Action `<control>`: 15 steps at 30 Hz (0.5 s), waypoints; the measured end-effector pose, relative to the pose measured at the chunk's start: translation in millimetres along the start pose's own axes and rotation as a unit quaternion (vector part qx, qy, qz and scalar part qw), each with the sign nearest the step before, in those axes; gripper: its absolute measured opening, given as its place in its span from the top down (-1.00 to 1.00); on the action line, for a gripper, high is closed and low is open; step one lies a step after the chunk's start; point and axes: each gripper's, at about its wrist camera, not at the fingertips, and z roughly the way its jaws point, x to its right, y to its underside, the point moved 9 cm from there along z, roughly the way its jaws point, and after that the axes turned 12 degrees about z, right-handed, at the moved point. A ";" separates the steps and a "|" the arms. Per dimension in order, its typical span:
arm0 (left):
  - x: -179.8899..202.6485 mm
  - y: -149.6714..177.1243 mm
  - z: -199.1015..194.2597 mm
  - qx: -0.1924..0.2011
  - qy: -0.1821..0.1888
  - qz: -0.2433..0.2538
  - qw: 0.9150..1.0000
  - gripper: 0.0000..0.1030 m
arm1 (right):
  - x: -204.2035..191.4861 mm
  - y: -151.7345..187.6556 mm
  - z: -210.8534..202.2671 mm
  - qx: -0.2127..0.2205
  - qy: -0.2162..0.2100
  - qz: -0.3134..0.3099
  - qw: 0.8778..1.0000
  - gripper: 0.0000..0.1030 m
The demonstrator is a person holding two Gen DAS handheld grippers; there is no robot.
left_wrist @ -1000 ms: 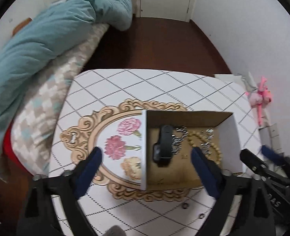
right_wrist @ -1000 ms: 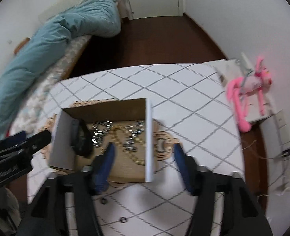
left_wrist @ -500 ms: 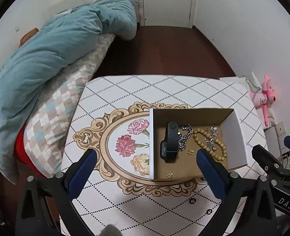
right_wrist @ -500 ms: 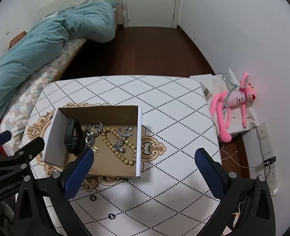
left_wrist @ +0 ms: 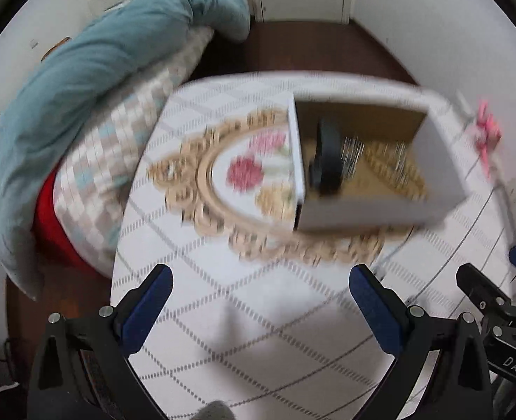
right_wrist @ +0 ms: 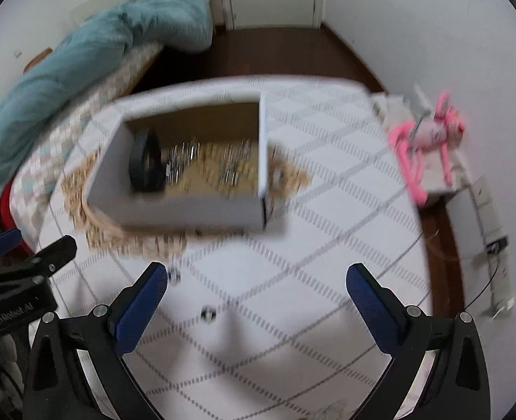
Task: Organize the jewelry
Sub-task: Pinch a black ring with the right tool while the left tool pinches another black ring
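Note:
A white cardboard box (left_wrist: pixel 380 210) (right_wrist: pixel 187 210) stands on the table (left_wrist: pixel 258 315) (right_wrist: pixel 310 245). Inside lie a black watch (left_wrist: pixel 328 161) (right_wrist: pixel 145 164), silver chains (left_wrist: pixel 352 154) (right_wrist: pixel 180 157) and a beaded bracelet (left_wrist: pixel 394 168). Both views are motion-blurred. My left gripper (left_wrist: pixel 258 301) is open and empty, over the table in front of the box. My right gripper (right_wrist: pixel 258 297) is open and empty, also in front of the box. Two small rings (right_wrist: pixel 208 313) (right_wrist: pixel 175 276) lie on the table near the right gripper.
A bed with a teal duvet (left_wrist: pixel 82 70) (right_wrist: pixel 82 52) runs along the table's left side. A pink plush toy (right_wrist: pixel 429 133) (left_wrist: pixel 487 133) lies on a ledge at the right. The dark wooden floor (right_wrist: pixel 275 49) lies beyond the table.
Both grippers have pulled back toward the table's front edge and dropped lower; the box now sits farther ahead in both views. Both stay open wide.

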 end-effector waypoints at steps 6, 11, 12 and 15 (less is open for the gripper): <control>7.5 38.2 29.1 -0.038 0.006 -0.002 0.999 -1.00 | -3.1 39.8 27.1 -0.029 -0.002 -0.013 1.000 -0.75; 6.2 54.4 43.5 -0.057 0.010 -0.013 0.998 -1.00 | -9.1 56.5 40.1 -0.038 -0.015 -0.018 0.999 -0.43; 5.7 56.1 44.7 -0.059 0.009 -0.014 0.998 -1.00 | -11.0 58.3 41.7 -0.039 -0.019 -0.019 0.999 -0.34; 5.0 60.3 48.2 -0.064 0.008 -0.015 0.998 -1.00 | -17.5 63.2 47.7 -0.038 -0.024 -0.025 0.999 -0.14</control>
